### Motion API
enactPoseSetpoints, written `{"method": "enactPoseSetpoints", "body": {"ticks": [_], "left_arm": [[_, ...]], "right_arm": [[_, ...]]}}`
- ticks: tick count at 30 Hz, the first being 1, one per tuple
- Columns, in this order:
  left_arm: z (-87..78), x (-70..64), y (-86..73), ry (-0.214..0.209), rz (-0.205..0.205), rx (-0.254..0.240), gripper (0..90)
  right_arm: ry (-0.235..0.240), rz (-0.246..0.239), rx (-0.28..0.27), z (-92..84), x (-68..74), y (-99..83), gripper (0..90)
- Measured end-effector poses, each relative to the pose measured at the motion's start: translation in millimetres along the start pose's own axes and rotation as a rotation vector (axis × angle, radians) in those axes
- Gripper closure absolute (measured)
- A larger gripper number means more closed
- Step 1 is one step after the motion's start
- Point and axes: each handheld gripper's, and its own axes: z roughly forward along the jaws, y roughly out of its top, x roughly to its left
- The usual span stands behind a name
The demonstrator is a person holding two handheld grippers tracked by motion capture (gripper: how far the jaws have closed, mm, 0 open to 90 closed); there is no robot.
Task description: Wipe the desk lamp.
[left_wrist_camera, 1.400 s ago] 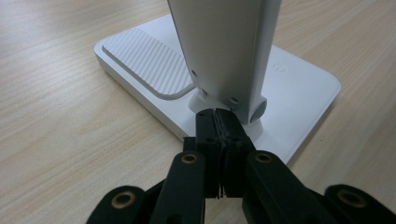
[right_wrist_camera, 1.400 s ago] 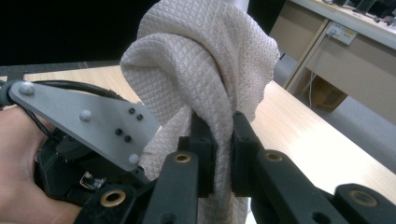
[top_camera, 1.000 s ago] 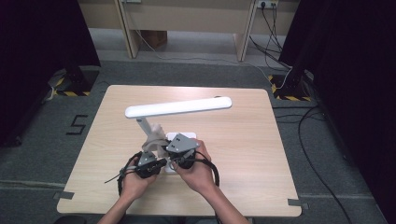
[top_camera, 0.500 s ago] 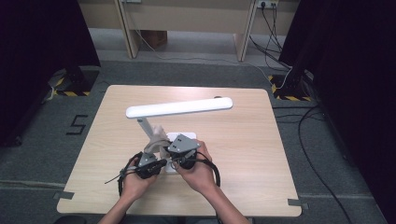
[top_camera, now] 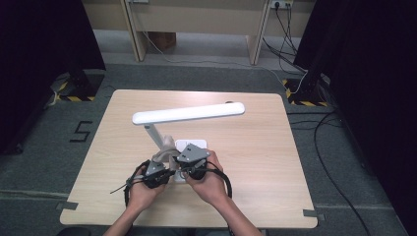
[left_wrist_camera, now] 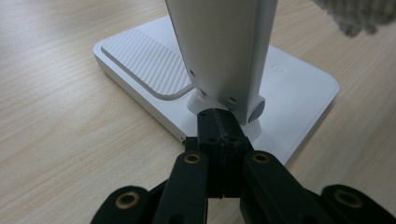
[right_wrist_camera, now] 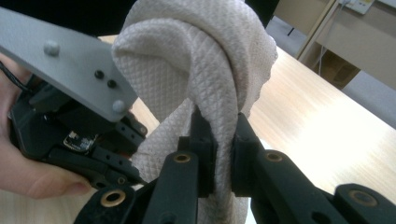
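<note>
High view: against the frames from the second before, almost nothing shifts; both hands stay low at the near edge of the table [top_camera: 255,147], by the white desk lamp [top_camera: 189,113], whose base [top_camera: 189,145] sits just ahead of them. The left gripper [top_camera: 156,173] and right gripper [top_camera: 192,164] remain close together, so the work looks paused at the lamp's foot rather than advancing

Left gripper view: the jaws stand fully closed with nothing between them, tips pressed against the foot of the lamp's stem [left_wrist_camera: 224,51] above the base [left_wrist_camera: 299,88], likely steadying it

Right gripper view: the jaws are clamped on a bunched white cloth [right_wrist_camera: 205,70], apparently ready for wiping the lamp, with the left gripper [right_wrist_camera: 70,126] close beside
</note>
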Motion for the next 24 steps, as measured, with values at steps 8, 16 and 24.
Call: {"method": "enactPoseSetpoints", "body": {"ticks": [8, 16, 24], "left_arm": [[-0.2, 0.2, 0.1, 0.002, 0.007, 0.005, 89.3], [-0.2, 0.2, 0.1, 0.002, 0.005, 0.005, 89.3], [-0.6, 0.5, 0.1, 0.003, 0.011, 0.009, 89.3]], "right_arm": [[0.009, 0.004, 0.015, 3.7, -1.6, -5.7, 83.4], [0.015, 0.024, 0.035, 6.5, -1.9, -9.7, 83.4], [0.023, 0.035, 0.051, 11.2, -3.1, -15.8, 83.4]]}}
